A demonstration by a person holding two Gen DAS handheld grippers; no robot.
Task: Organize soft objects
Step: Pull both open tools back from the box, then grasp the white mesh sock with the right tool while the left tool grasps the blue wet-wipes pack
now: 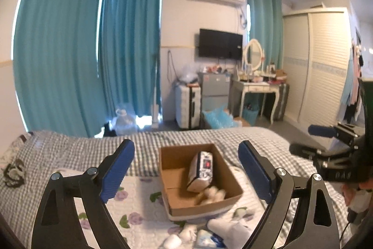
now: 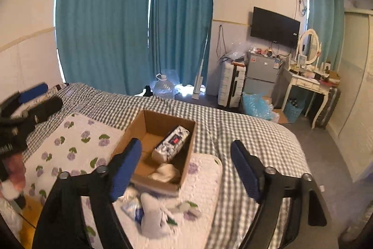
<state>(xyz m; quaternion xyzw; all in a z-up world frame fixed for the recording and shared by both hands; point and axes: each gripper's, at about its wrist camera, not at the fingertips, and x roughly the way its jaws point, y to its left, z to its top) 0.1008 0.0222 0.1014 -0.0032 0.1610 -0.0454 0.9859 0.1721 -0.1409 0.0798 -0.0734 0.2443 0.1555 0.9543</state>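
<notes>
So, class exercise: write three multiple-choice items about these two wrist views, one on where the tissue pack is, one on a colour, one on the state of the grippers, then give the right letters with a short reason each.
1. Where is the patterned tissue pack?
A. on the floor
B. inside the cardboard box
C. on the dressing table

2. What colour are the curtains?
A. teal
B. red
C. yellow

3. How do the two grippers stand?
A. both shut on white items
B. left shut, right open
C. both open, holding nothing

Answers:
1 B: the pack leans against the box's inner wall, with white soft items beside it.
2 A: teal drapes hang behind the bed.
3 C: the left gripper and right gripper each show blue pads set wide apart with nothing between them.
</notes>
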